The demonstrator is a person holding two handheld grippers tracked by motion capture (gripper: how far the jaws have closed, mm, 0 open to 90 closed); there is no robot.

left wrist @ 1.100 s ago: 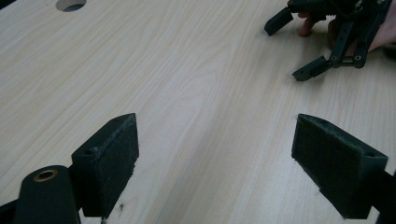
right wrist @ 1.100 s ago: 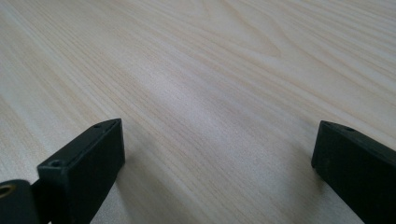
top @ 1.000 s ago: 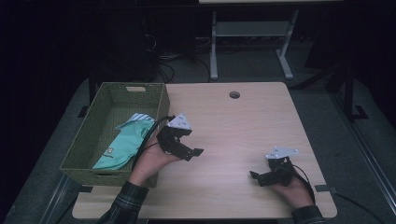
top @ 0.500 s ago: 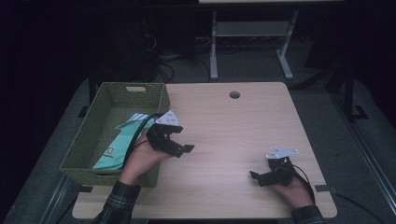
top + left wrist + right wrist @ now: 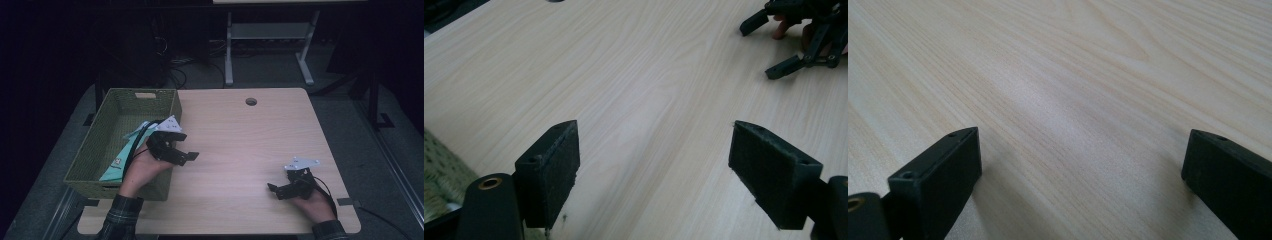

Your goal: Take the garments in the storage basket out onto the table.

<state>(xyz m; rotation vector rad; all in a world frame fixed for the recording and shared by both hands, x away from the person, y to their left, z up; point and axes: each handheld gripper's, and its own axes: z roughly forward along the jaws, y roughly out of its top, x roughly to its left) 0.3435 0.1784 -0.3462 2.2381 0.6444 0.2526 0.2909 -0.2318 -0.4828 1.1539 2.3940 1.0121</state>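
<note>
From the high view I see my left gripper (image 5: 186, 156) hanging just past the right wall of the woven green basket (image 5: 90, 150), its jaws standing wide apart with nothing between them, though they have just been closing a little. The basket is a coarse rectangular weave with a slot handle in its far wall, and it sits on the left end of the bench (image 5: 240, 130), a pale wood-grain top with rounded corners and a round cable hole (image 5: 251, 101) near the far edge. Inside the basket lies a teal and white packet (image 5: 122, 157), flat and long, tilted against the right wall; my left hand (image 5: 145, 167) and the gripper's cable cover part of it, and its print is too small to read. My right gripper (image 5: 272, 190) rests low on the bench near the front right corner, well apart from the basket, jaws spread and empty. In the left gripper view the black pads (image 5: 561, 165) look rough and foam-like over bare grain, with the basket's weave cut off at the lower left. The room beyond the bench is dark and hard to make out.
</note>
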